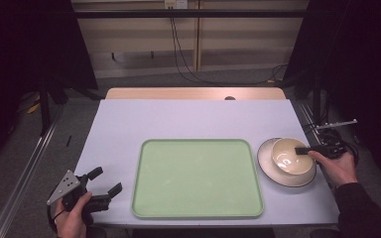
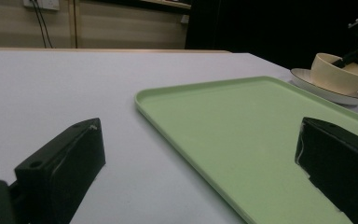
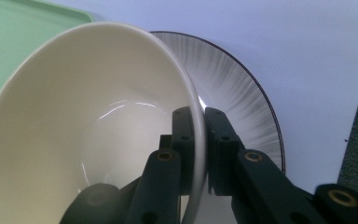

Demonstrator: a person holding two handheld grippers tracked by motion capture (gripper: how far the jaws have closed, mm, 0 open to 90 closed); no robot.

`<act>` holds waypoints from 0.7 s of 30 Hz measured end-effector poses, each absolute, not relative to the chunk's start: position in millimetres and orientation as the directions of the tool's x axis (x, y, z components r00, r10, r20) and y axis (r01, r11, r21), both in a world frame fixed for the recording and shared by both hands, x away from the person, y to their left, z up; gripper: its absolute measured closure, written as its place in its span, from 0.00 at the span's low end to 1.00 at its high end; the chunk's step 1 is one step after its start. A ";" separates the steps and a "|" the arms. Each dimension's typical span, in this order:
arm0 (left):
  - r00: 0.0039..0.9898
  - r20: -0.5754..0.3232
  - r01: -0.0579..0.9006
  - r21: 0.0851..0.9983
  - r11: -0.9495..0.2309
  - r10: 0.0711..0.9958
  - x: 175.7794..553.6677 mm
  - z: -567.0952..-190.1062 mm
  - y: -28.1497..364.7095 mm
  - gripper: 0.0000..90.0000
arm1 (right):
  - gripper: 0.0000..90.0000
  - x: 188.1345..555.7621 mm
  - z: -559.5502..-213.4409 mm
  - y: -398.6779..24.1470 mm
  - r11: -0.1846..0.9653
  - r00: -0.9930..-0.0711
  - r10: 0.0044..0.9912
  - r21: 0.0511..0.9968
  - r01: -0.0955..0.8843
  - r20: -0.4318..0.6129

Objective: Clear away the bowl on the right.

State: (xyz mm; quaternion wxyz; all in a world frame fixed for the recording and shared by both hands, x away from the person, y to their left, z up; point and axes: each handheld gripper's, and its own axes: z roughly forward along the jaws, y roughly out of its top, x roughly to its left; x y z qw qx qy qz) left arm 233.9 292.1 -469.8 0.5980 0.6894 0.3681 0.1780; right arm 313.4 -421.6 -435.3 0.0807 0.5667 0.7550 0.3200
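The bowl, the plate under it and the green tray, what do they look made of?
Bowl: likely glazed ceramic, cream, with glossy highlights inside. Plate: probably glazed ceramic too, grey streaks and a dark rim. Tray: looks like matte plastic, pale green, with an even dull surface.

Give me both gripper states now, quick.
Left gripper: open, holding nothing, beside the tray.
Right gripper: shut on the bowl rim; bowl sits on the plate.
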 end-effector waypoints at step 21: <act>0.661 -0.193 0.290 0.957 -0.010 0.725 232.7 -469.6 292.2 0.02 | 0.93 310.6 -427.4 -423.7 0.125 -0.354 0.892 0.598 0.792 0.283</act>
